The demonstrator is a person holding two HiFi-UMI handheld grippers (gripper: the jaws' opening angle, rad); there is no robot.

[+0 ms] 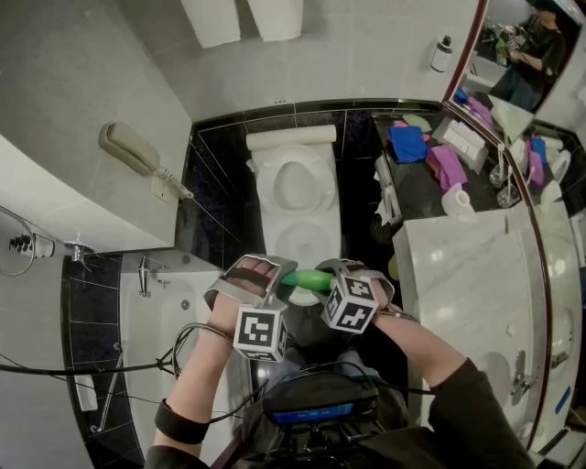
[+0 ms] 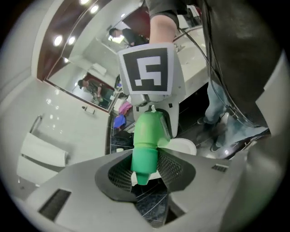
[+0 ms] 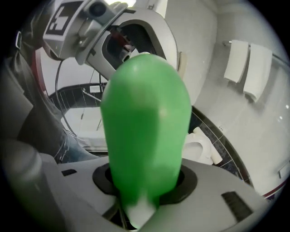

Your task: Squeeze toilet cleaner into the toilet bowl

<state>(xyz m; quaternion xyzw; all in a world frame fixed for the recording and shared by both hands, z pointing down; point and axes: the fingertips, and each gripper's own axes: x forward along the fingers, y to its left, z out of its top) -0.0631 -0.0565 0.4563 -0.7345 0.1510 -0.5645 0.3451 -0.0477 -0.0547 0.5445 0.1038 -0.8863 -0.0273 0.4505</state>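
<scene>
One bottle [image 1: 307, 279]; cap [image 2: 144, 163], seemingly pinched, only in left gripper view.

Inventory: green bottle [image 1: 307, 278], 1; left gripper [image 1: 275, 279] plus right gripper [image 1: 341, 273], 2; toilet [image 1: 316, 197], 1; hanging towels [image 1: 211, 18], 2; wall phone [image 1: 133, 149], 1; paper roll [image 1: 455, 200], 1.

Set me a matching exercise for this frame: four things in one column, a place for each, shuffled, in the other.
1 green bottle
2 wall phone
3 blue cloth
4 toilet

A on the dark counter
B on the grey wall, left of the toilet
C gripped by the left gripper and the right gripper
D on the dark tiled floor

Pairs: 1-C, 2-B, 3-A, 4-D
</scene>
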